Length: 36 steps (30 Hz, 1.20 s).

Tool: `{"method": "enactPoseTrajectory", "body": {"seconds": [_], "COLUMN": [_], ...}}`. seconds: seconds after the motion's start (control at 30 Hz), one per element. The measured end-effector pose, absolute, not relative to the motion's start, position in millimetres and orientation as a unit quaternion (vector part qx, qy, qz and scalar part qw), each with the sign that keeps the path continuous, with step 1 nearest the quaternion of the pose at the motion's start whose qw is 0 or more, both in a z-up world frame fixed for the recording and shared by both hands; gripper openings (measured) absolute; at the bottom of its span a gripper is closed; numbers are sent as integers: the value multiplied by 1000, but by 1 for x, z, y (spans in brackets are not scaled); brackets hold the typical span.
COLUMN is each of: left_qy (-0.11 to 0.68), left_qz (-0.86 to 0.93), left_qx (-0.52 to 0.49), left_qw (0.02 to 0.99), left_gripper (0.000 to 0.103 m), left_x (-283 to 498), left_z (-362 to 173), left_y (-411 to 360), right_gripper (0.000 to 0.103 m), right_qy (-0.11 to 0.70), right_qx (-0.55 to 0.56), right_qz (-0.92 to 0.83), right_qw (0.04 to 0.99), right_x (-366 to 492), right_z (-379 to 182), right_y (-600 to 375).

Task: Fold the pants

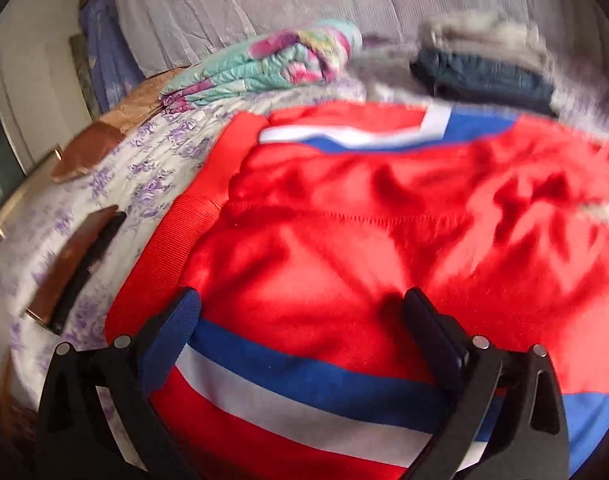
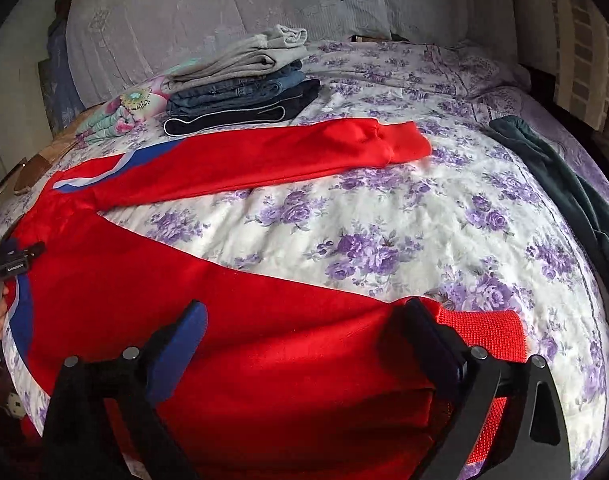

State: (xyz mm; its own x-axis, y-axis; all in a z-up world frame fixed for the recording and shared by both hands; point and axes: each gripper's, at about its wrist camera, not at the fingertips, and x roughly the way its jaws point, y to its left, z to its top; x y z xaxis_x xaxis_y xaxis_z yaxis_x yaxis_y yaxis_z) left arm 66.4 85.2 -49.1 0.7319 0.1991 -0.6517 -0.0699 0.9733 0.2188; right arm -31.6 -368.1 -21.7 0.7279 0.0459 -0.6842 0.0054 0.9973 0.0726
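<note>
Red pants [image 2: 164, 288] with blue and white side stripes lie spread on the bed, legs apart in a V. The far leg [image 2: 264, 160] ends in a ribbed cuff; the near leg's cuff [image 2: 484, 328] lies by my right gripper. My right gripper [image 2: 304, 320] is open just above the near leg near its cuff. My left gripper [image 1: 304, 308] is open over the waist end of the pants [image 1: 344, 220], by the blue and white stripes [image 1: 304, 384]. The left gripper shows at the left edge of the right wrist view [image 2: 12, 260].
The bed has a purple floral cover [image 2: 384, 232]. A stack of folded pants [image 2: 240, 88] and a colourful folded quilt [image 1: 264, 64] lie at the back. A dark green garment [image 2: 564, 184] lies at the right. Brown objects [image 1: 76, 264] sit at the left edge.
</note>
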Motion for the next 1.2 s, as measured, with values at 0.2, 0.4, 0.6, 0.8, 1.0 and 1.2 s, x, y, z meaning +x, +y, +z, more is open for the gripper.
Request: {"method": "enactPoseTrajectory", "body": {"seconds": [0.2,0.4,0.6,0.8,1.0,1.2], "left_qy": [337,329,340,330,298,328], "left_qz": [30,-8,43,8,8,15], "left_qx": [22,-9,102,32,10,-26], "left_qw": [941,944,934,943,955,944], "left_gripper": [98,98,98,98,98,98], "left_x": [45,33,44,32,26,64], "left_z": [-36,-13,-50,-32,7,16], "left_y": [109,125,98,114,152,191], "right_gripper": [99,99,99,99,99,99], "right_qy": [269,305,377,362,354,349], "right_qx": [-9,-57,-58,-26,29,61], "right_qz": [-31,21,30,62,93,115], "right_qw": [963,950,924,930,930,928], "right_x": [-69,-81,-62,-66,-66,-66], "right_z": [5,-1,-30,-27,-26,-26], "right_y": [-353,-328,-324,-333,-347,-356]}}
